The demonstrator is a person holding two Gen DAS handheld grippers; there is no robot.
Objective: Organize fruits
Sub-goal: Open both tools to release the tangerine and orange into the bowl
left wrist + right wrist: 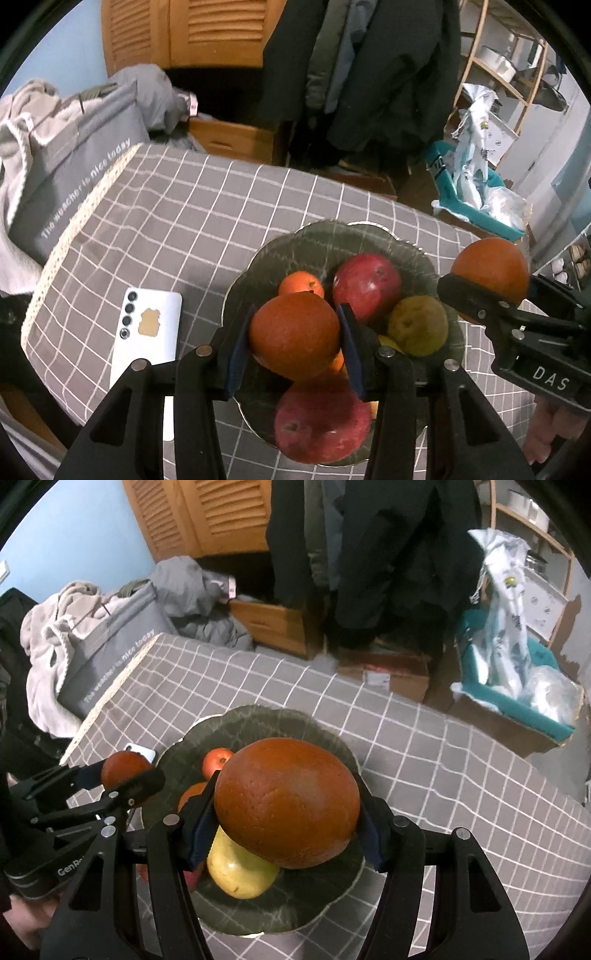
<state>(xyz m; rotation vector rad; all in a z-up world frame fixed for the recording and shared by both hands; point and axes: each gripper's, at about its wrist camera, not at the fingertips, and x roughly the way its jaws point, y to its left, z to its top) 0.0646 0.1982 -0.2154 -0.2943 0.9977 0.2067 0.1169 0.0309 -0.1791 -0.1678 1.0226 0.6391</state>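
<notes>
Your left gripper (295, 336) clamps one orange (294, 334) and your right gripper (286, 808) clamps another orange (287, 803), both above the fruit plate (280, 251)

Louvred wooden doors (207, 517) against a blue wall (74, 528). Dark coats (388, 554) hanging right of those doors; wooden shelving (517, 66) farther right. Dim indoor light.

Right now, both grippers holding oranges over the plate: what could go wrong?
1. The plate is already crowded with two apples, a pear and a small orange; a dropped orange may roll off.
2. The left gripper and right gripper converge on one plate and could collide.
3. A phone lies beside the plate, where stray fruit could hit it.
</notes>
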